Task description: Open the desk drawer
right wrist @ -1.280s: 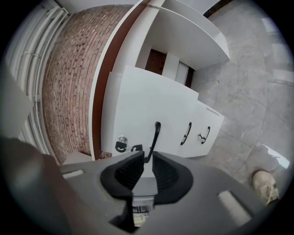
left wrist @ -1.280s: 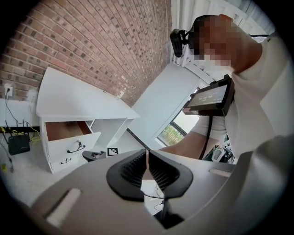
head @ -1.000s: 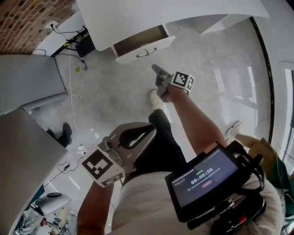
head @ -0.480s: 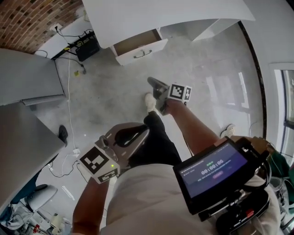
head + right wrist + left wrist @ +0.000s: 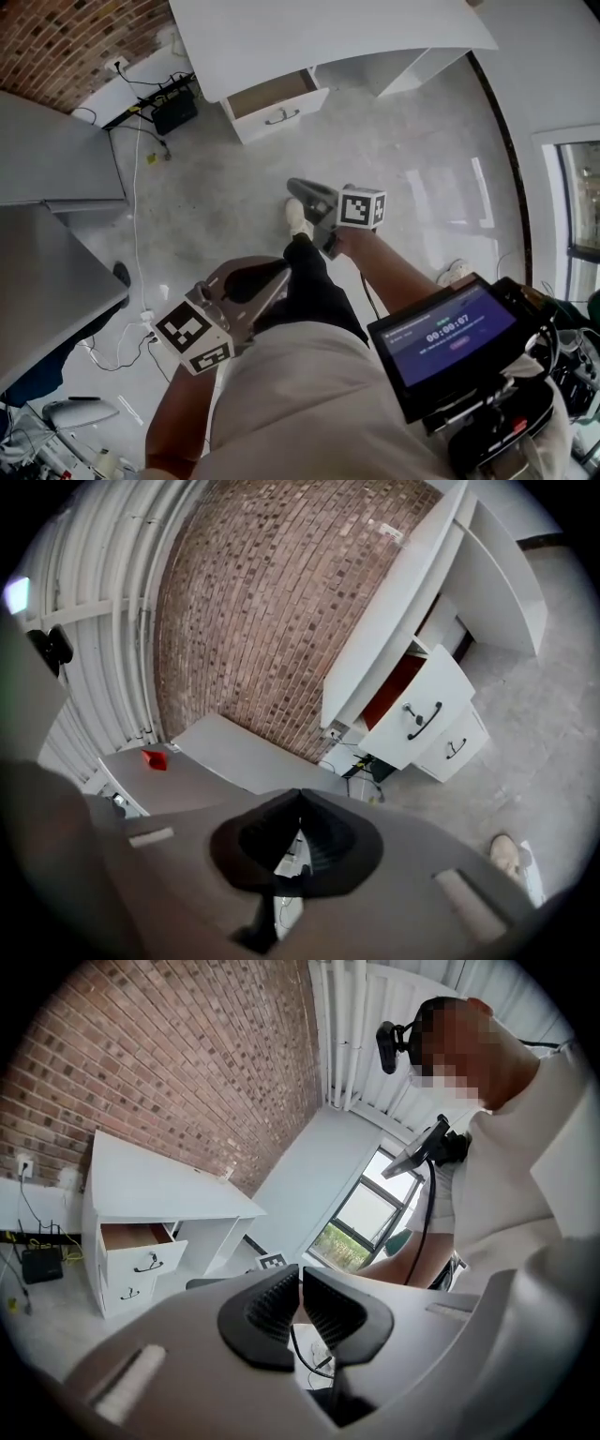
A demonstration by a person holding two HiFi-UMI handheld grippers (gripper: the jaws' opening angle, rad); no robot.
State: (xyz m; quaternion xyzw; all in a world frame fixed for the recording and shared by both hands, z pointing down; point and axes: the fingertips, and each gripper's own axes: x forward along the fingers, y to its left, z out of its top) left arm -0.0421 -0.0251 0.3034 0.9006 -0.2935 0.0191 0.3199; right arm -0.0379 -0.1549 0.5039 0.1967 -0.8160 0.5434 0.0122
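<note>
The white desk (image 5: 309, 33) stands at the top of the head view, its top drawer (image 5: 277, 105) pulled open with the wooden inside showing. Both grippers hang well short of it over the floor. My right gripper (image 5: 292, 185) is shut and empty, its marker cube (image 5: 361, 208) behind it. My left gripper (image 5: 281, 272) is lower, close to my body, also shut on nothing. The left gripper view has the open drawer (image 5: 141, 1246) above a closed lower drawer (image 5: 129, 1291). The right gripper view shows the open drawer (image 5: 424, 712) beyond the gripper (image 5: 300, 803).
A grey table (image 5: 47, 169) fills the left side. A black box (image 5: 173, 111) and cables lie on the floor by the brick wall (image 5: 56, 37). A screen (image 5: 450, 337) hangs at my chest. My shoe (image 5: 297, 217) is below the right gripper.
The desk has slid further up and away in the head view as I stepped back. The right gripper drew away from the drawer front. The drawer stays open.
</note>
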